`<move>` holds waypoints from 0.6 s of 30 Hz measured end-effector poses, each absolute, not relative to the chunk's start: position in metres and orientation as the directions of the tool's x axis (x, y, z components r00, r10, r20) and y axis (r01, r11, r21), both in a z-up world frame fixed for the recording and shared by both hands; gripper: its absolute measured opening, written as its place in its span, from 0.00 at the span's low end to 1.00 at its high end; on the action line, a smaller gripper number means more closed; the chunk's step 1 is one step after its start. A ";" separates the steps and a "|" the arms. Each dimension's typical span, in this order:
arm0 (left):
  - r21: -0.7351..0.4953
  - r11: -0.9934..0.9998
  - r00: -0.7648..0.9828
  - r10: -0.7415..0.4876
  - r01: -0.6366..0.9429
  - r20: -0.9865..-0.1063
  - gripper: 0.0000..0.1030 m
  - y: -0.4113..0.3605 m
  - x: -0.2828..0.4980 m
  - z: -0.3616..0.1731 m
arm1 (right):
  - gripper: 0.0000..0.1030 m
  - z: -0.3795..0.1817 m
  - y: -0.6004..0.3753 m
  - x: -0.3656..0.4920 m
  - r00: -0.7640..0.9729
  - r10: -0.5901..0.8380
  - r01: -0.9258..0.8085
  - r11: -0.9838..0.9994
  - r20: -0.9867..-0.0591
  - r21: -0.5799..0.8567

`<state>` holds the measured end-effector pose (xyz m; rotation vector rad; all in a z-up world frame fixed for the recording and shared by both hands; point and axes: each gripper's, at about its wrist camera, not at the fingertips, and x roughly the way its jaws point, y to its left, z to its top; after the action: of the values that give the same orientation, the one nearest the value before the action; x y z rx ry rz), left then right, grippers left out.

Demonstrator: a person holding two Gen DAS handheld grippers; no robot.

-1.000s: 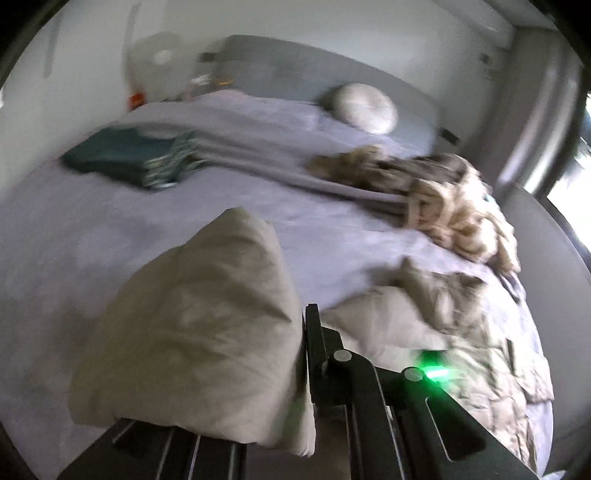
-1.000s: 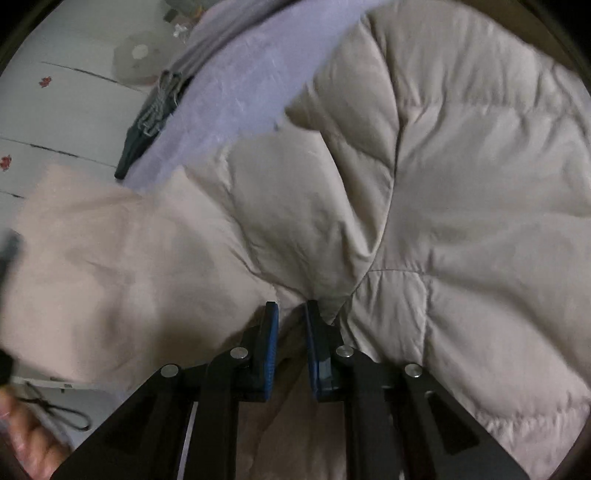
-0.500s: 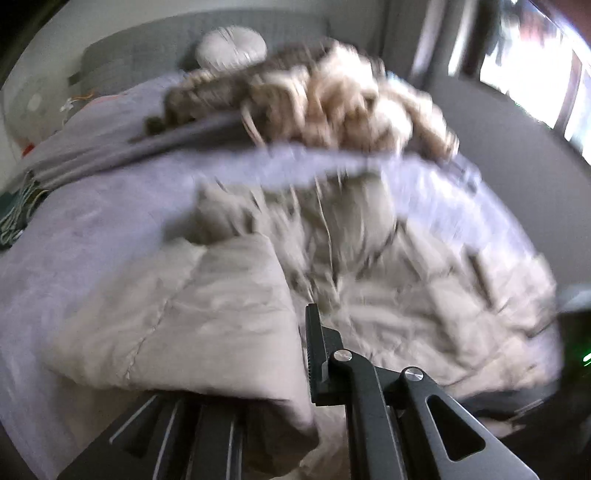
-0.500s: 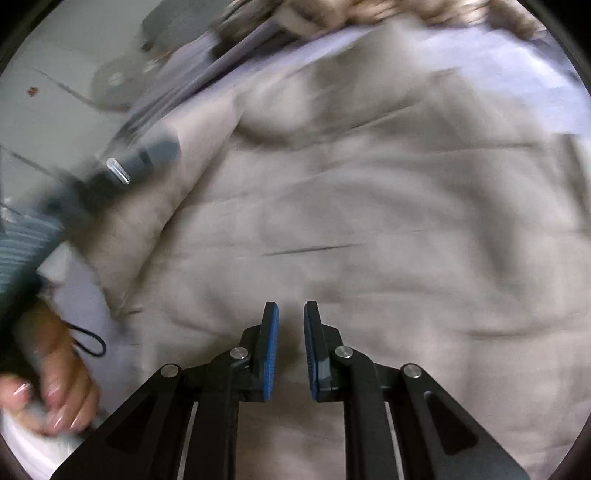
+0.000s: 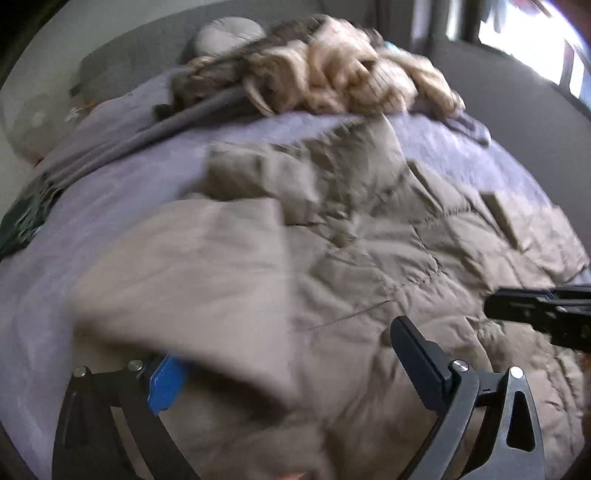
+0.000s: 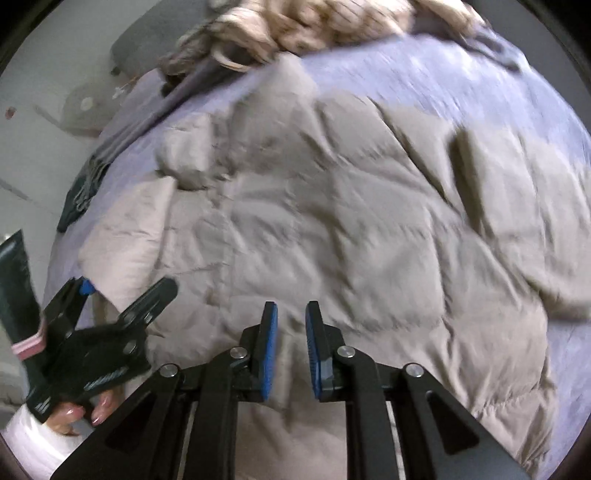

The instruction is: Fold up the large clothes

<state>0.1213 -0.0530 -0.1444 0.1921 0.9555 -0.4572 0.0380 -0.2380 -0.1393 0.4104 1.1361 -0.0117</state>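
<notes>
A large beige quilted coat (image 5: 351,258) lies spread on the lilac bed; it also fills the right wrist view (image 6: 351,221). My left gripper (image 5: 284,354) is wide open just above the coat, with a folded-over flap (image 5: 192,273) lying blurred over its left finger. It also shows at the left in the right wrist view (image 6: 125,291), open. My right gripper (image 6: 290,347) hovers over the coat's near part with a narrow empty gap between its blue pads. Its tip shows at the right in the left wrist view (image 5: 535,314).
A tan fluffy blanket heap (image 5: 332,74) and a round pillow (image 5: 225,35) lie at the head of the bed. A dark green folded garment (image 5: 26,218) lies at the bed's left edge (image 6: 79,199). A grey headboard (image 5: 122,55) stands behind.
My left gripper opened wide and let the coat flap drop onto the coat. My right gripper let go of the coat earlier and now hovers above it. Both views swung toward the bed's head.
</notes>
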 end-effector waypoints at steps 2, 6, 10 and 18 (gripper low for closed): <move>-0.064 0.916 0.505 -0.276 0.396 -0.818 0.97 -0.017 0.122 -0.134 | 0.56 -0.125 -0.216 0.044 0.458 0.188 0.151 0.947 -0.869 0.285; -0.112 0.972 0.493 -0.202 0.205 -0.847 0.97 0.068 0.133 -0.138 | 0.75 -0.093 -0.150 0.053 0.527 0.177 -0.055 0.983 -0.832 0.174; -0.230 0.973 0.407 -0.223 0.033 -0.886 0.82 0.133 0.141 -0.171 | 0.79 -0.091 -0.073 0.068 0.564 0.081 -0.228 0.972 -0.822 -0.061; -0.217 0.976 0.328 -0.196 -0.029 -0.924 0.44 0.153 0.142 -0.219 | 0.79 -0.153 0.016 0.113 0.564 -0.137 -0.367 0.842 -0.814 -0.396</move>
<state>0.1425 0.1533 -0.2195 -0.2076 1.2344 -0.1102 0.1132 0.0157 -0.1531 -0.5768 0.9756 0.1439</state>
